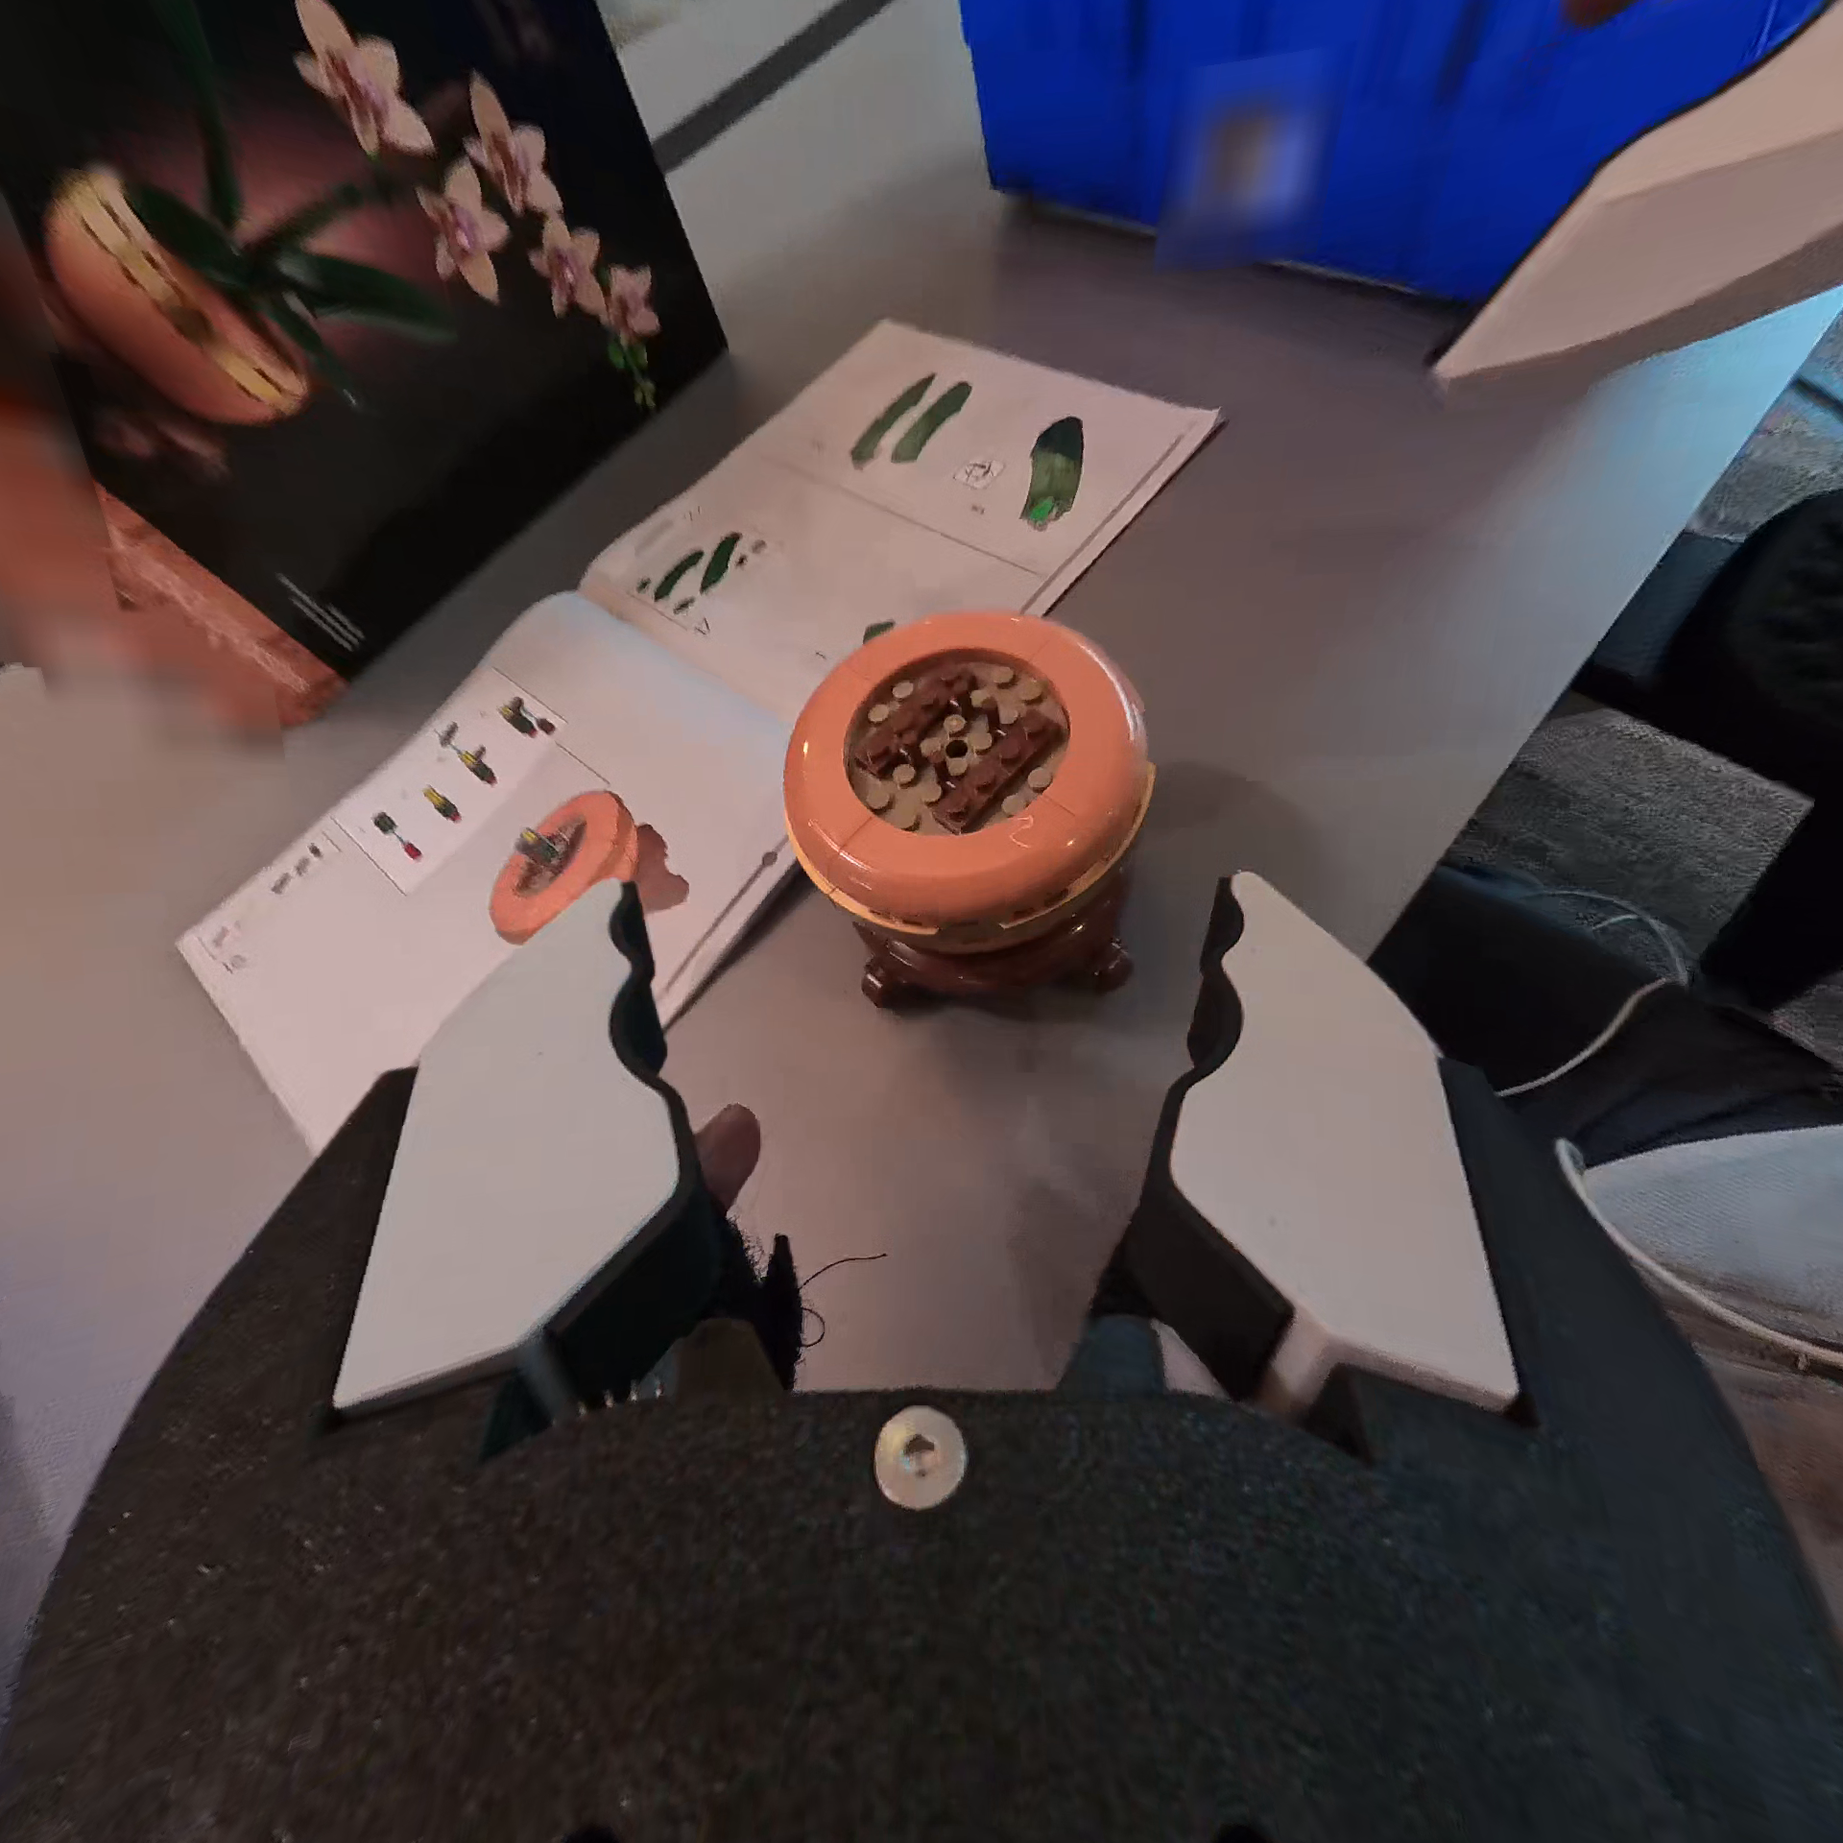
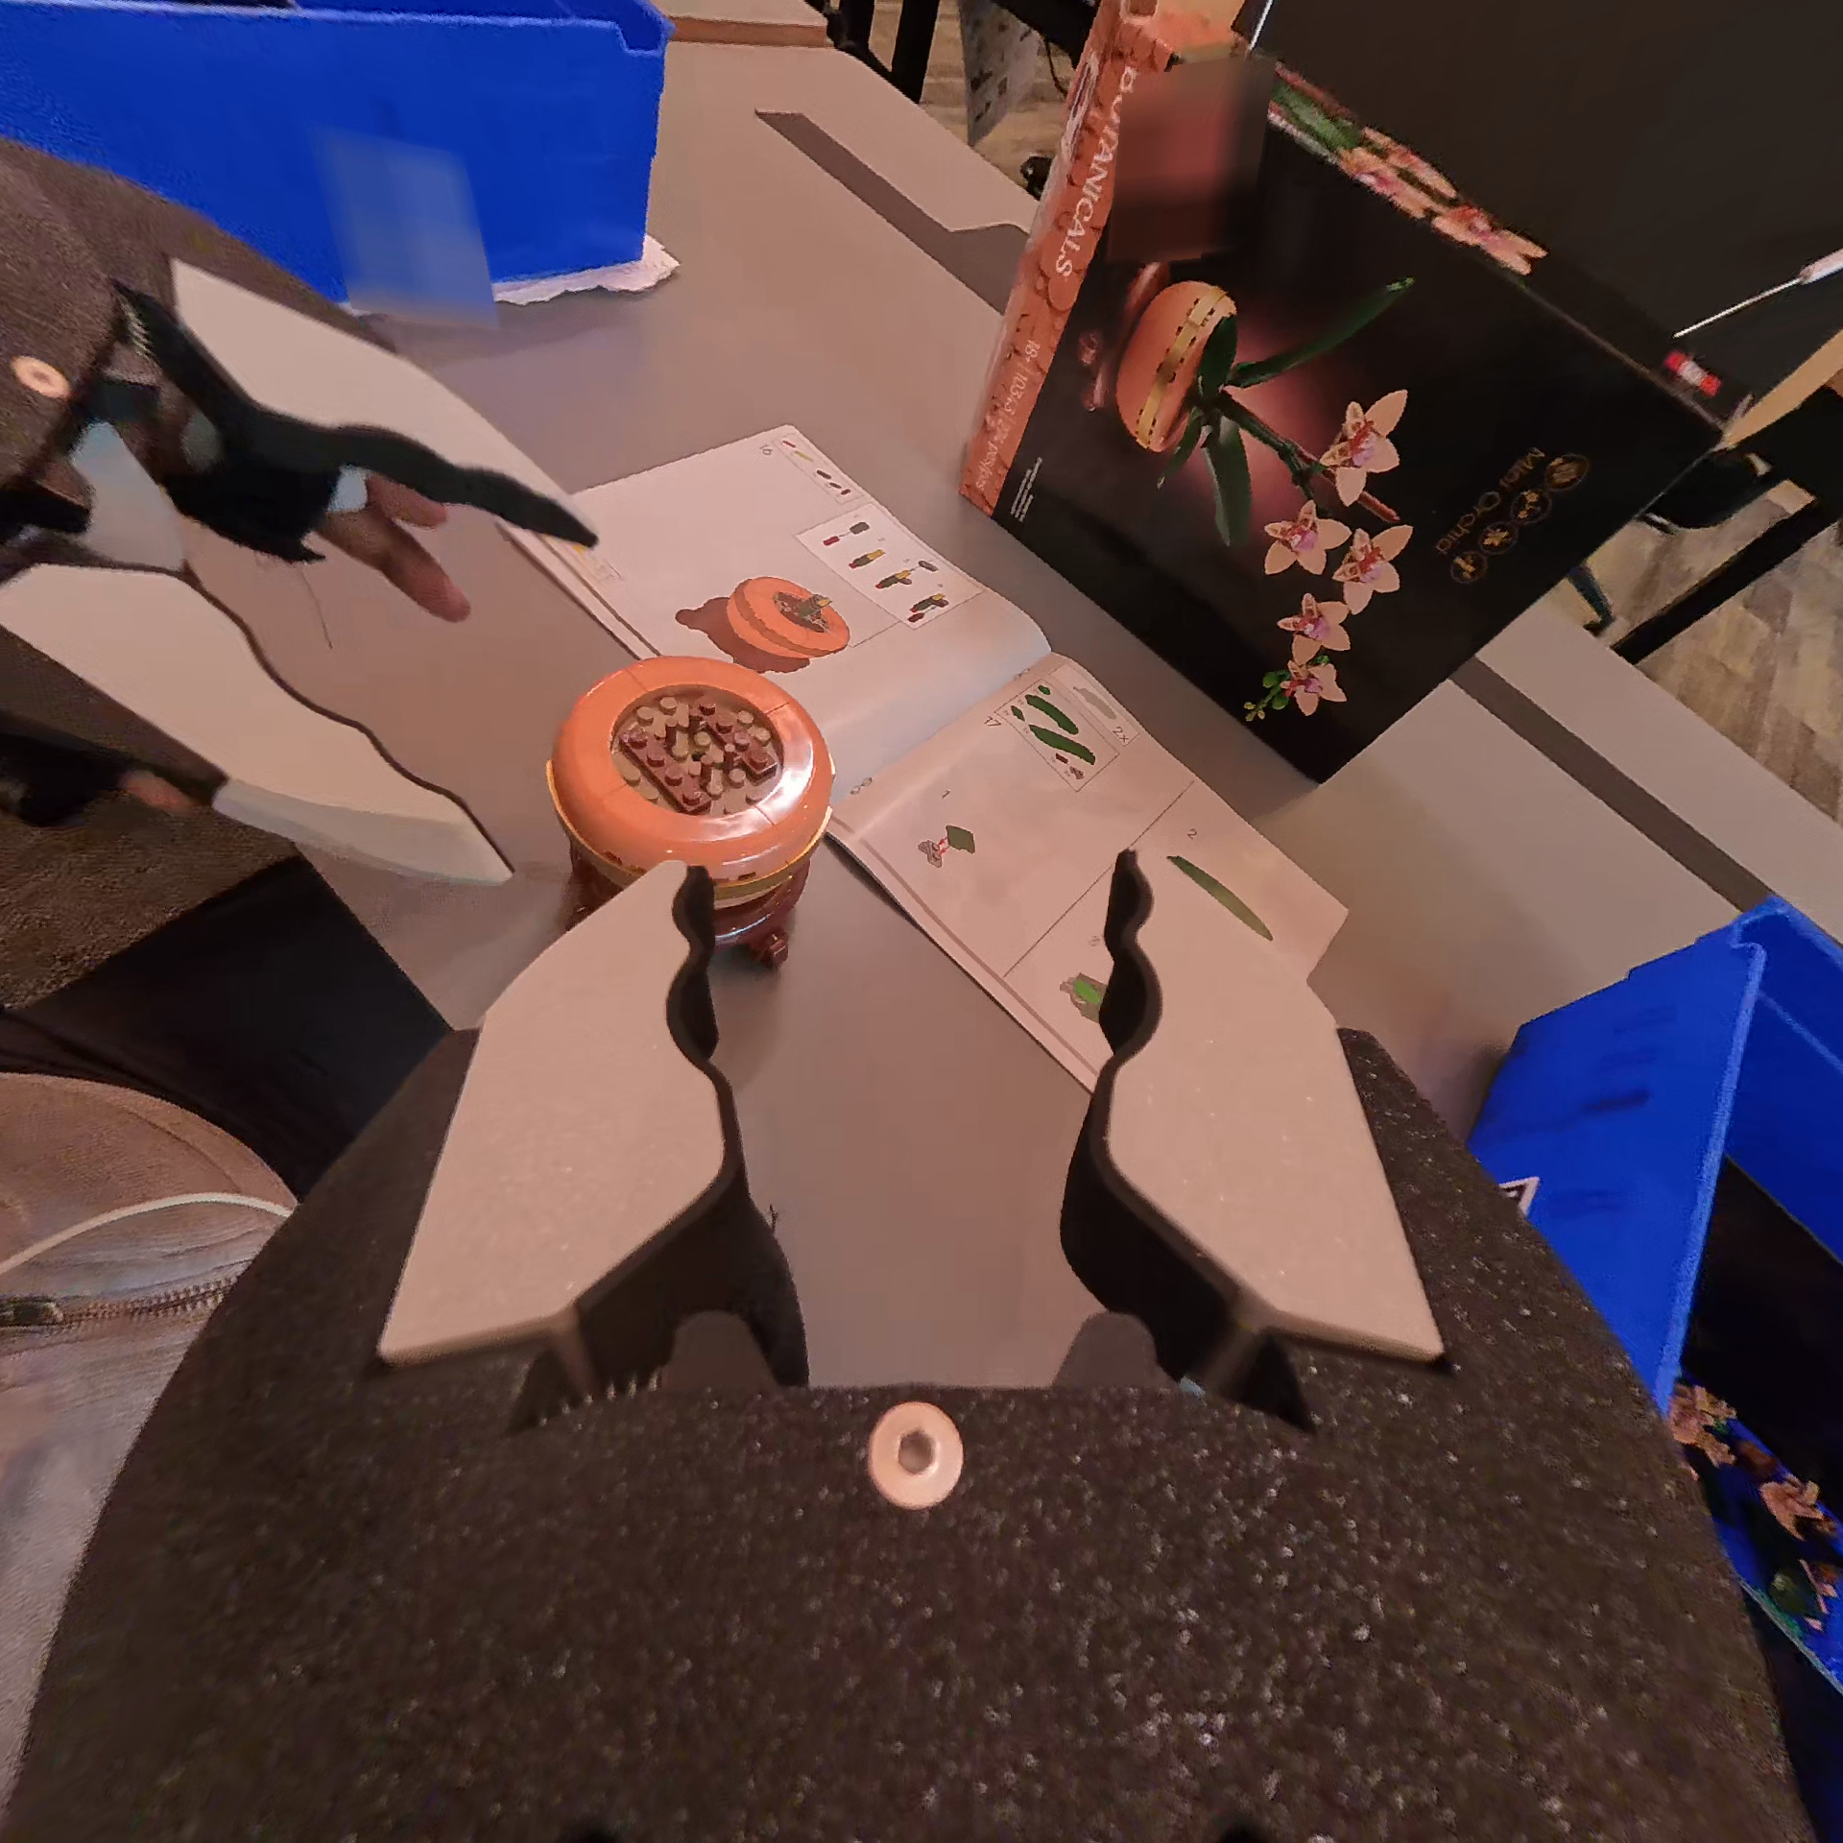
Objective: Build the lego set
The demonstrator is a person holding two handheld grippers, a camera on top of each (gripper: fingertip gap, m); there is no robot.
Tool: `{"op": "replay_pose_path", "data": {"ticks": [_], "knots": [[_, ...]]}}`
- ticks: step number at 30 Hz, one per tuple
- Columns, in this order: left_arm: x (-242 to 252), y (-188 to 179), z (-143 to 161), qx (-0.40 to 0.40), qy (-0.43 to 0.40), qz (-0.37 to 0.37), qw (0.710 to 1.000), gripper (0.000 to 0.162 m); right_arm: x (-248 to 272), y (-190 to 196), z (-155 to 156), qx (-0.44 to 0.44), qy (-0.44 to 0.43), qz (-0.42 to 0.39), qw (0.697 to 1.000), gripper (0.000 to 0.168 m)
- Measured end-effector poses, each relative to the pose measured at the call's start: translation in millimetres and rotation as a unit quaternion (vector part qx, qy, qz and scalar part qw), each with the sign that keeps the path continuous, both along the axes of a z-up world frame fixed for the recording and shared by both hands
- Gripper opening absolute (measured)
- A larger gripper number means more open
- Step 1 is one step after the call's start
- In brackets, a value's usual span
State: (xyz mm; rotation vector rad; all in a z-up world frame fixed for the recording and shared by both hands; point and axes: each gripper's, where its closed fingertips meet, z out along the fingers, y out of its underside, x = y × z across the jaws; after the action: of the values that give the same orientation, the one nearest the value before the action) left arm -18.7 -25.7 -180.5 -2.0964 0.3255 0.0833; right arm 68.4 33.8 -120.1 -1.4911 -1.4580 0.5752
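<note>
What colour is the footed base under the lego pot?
Dark reddish-brown, below the orange lego pot; the base shows best in the left wrist view.

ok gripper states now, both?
Left gripper: open, empty, facing the lego flower pot.
Right gripper: open, empty.

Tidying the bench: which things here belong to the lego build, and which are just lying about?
For the build:
- lego pot
- instruction booklet
- set box
- left gripper, open
- right gripper, open

Lying about:
- blue bin
- second blue bin
</note>
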Motion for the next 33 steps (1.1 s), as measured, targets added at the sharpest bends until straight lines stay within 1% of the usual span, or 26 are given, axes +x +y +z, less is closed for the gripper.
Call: {"op": "replay_pose_path", "data": {"ticks": [2,11,16,18,19,20,21,22,25,26,27,29,31,33], "knots": [[2,2,-4,-0.005,-0.023,0.005,1.000,0.104,1,4,2,-0.001,0.009,0.001,1.000,0.076],[-2,2,-6,-0.006,-0.016,0.013,1.000,0.103,-2,8,-2,-0.004,0.003,-0.006,1.000,0.075],[-2,0,-3,-0.005,-0.014,0.011,1.000,0.103,-2,9,-2,0.000,0.000,-0.007,1.000,0.075],[-4,-4,5,0.012,-0.011,0.013,1.000,0.100,5,17,-2,0.010,-0.009,-0.020,1.000,0.076],[-8,-7,13,0.030,-0.013,0.015,0.999,0.094,14,25,1,0.019,-0.014,-0.038,0.999,0.076],[-14,-11,23,0.046,-0.016,0.018,0.999,0.082,27,37,5,0.027,-0.012,-0.063,0.998,0.076],[-24,-15,33,0.060,-0.016,0.024,0.998,0.061,43,49,12,0.033,-0.004,-0.094,0.995,0.075],[-36,-19,42,0.069,-0.012,0.033,0.997,0.049,61,63,19,0.038,0.007,-0.126,0.991,0.074],[-84,-39,78,0.114,0.010,0.094,0.989,0.011,123,104,34,0.049,0.033,-0.228,0.972,0.071],[-100,-46,89,0.129,0.018,0.120,0.984,0.000,142,114,35,0.050,0.036,-0.251,0.966,0.066],[-114,-52,100,0.144,0.025,0.142,0.979,0.000,157,122,34,0.047,0.038,-0.267,0.962,0.059],[-134,-63,118,0.177,0.033,0.180,0.967,0.000,178,131,25,0.018,0.038,-0.279,0.959,0.059],[-145,-69,129,0.209,0.028,0.204,0.956,0.000,173,125,6,-0.038,0.020,-0.240,0.970,0.074],[-153,-70,132,0.225,0.013,0.219,0.949,0.000,165,125,-15,-0.063,-0.015,-0.223,0.973,0.083]]}}
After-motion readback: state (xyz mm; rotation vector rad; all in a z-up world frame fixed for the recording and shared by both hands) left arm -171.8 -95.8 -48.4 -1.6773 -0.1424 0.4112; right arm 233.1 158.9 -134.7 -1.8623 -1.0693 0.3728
